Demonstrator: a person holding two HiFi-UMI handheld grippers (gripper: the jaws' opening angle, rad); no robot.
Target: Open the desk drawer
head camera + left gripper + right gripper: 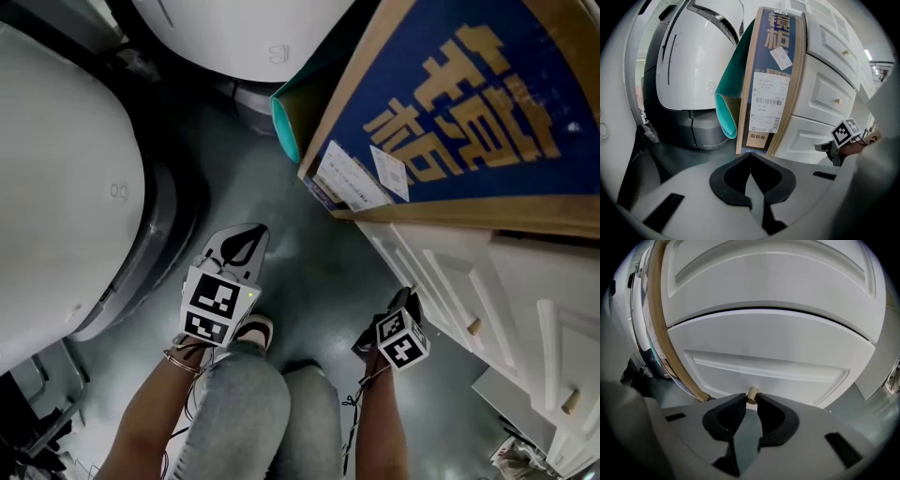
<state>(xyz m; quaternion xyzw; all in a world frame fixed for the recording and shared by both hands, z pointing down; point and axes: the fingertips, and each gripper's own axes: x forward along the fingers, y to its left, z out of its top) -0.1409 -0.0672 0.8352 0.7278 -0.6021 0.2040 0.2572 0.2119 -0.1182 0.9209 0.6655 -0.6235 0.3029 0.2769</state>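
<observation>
A white panelled drawer front (pixel 778 357) fills the right gripper view, with a small beige knob (pixel 752 392) low at its centre. My right gripper (pixel 751 400) has its two black tips on either side of that knob and closed against it. From the head view, the right gripper (pixel 405 302) reaches to the white desk's drawers (pixel 450 272), and the knob it holds is hidden behind it. My left gripper (pixel 242 236) hovers over the grey floor, away from the desk, shut with nothing in it (pixel 750 157).
A tall cardboard box with a blue face and gold characters (pixel 459 112) leans by the desk, with a teal roll (pixel 286 122) beside it. Large white rounded machines (pixel 56 187) stand at left. Other drawer knobs (pixel 474 327) show further right. The person's knees (pixel 253 403) are below.
</observation>
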